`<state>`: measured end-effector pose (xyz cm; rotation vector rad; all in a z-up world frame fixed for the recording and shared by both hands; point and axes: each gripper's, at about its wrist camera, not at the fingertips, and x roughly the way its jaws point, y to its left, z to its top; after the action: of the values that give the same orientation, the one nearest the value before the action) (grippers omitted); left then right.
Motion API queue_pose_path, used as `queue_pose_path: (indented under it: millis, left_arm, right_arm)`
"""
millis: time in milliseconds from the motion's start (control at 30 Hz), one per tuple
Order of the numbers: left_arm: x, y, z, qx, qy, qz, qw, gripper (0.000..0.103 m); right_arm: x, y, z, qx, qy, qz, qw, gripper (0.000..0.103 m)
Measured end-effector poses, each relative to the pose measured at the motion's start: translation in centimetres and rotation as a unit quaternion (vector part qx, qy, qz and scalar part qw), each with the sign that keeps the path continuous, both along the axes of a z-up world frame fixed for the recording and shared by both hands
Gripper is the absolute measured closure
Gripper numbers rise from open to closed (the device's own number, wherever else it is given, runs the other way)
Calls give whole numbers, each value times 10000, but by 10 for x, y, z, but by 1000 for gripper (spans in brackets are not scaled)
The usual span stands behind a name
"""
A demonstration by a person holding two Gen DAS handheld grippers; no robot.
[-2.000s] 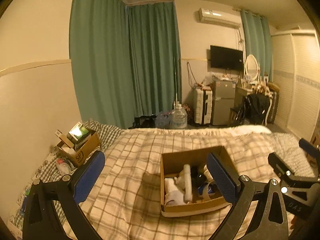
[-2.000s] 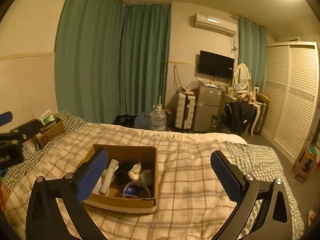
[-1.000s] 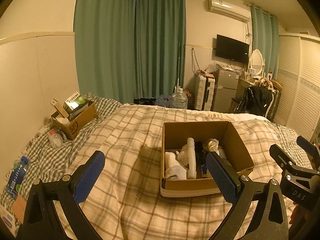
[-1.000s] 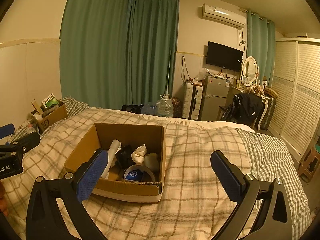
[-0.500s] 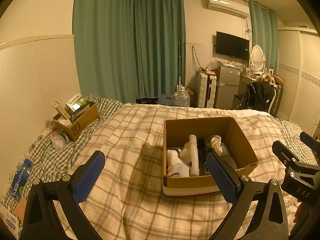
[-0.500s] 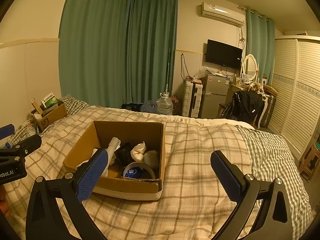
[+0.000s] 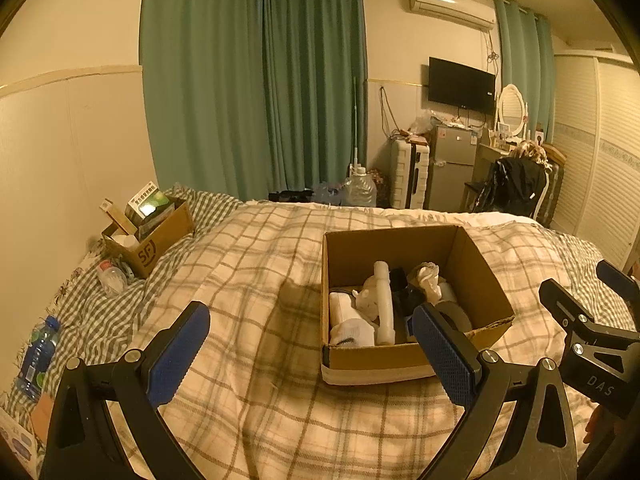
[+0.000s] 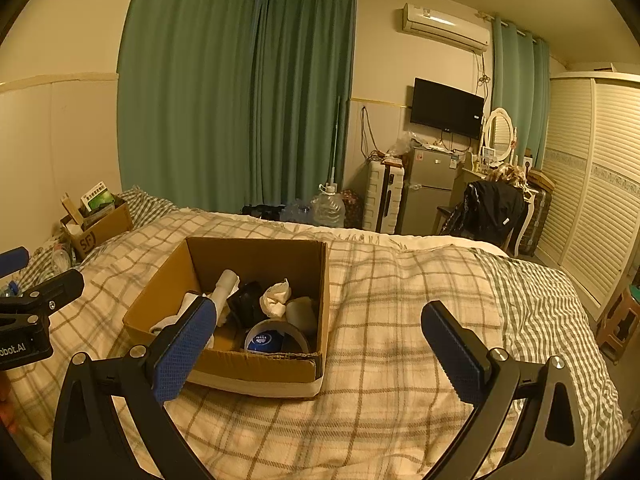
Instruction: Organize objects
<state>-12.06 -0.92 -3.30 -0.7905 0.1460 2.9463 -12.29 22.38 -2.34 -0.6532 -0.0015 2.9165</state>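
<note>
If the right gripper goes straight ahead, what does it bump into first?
Probably the plaid blanket on the bed, just right of the cardboard box. The right gripper is open and empty; depth is hard to judge.

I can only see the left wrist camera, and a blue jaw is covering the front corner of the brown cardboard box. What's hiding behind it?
Observer: A round blue tin, sitting inside a pale ring of tape.
Operator: Is my other gripper holding anything?
Observer: No. The right gripper has its jaws wide open with nothing between them.
Operator: What's on the floor past the right side of the bed?
Observer: A small wooden stool, standing in front of the white louvred wardrobe.
</note>
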Motion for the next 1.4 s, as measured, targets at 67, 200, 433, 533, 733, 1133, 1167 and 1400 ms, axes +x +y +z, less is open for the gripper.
queue_pose_path:
  millis: [67, 200, 433, 533, 733, 1133, 1167, 1400]
  left_arm:
    - [0, -1, -1, 24, -14, 6, 10000, 0]
    - [1, -1, -1, 27, 6, 10, 10000, 0]
    - [1, -2, -3, 23, 24, 38, 10000, 0]
    - [1, -4, -2, 70, 42, 45, 10000, 0]
    - [0, -5, -4, 70, 36, 110, 9999, 0]
    - [1, -3, -6, 25, 69, 64, 10000, 0]
    - [2, -4, -6, 31, 64, 62, 10000, 0]
    - [1, -2, -6, 4, 69, 57, 10000, 0]
  right_arm:
    - [0, -1, -1, 16, -10, 21, 10000, 1]
    - [0, -3, -1, 25, 1, 37, 10000, 0]
    - [0, -4, -3, -1, 38, 0, 10000, 0]
    - [0, -5, -3, 24, 85, 10, 10000, 1]
    - [-1, -6, -5, -2, 67, 17, 10000, 0]
    - [-1, -7, -9, 11, 18, 23, 10000, 0]
    - [-1, -7, -9, 8, 18, 24, 10000, 0]
    - [-1, -7, -10, 4, 19, 27, 10000, 0]
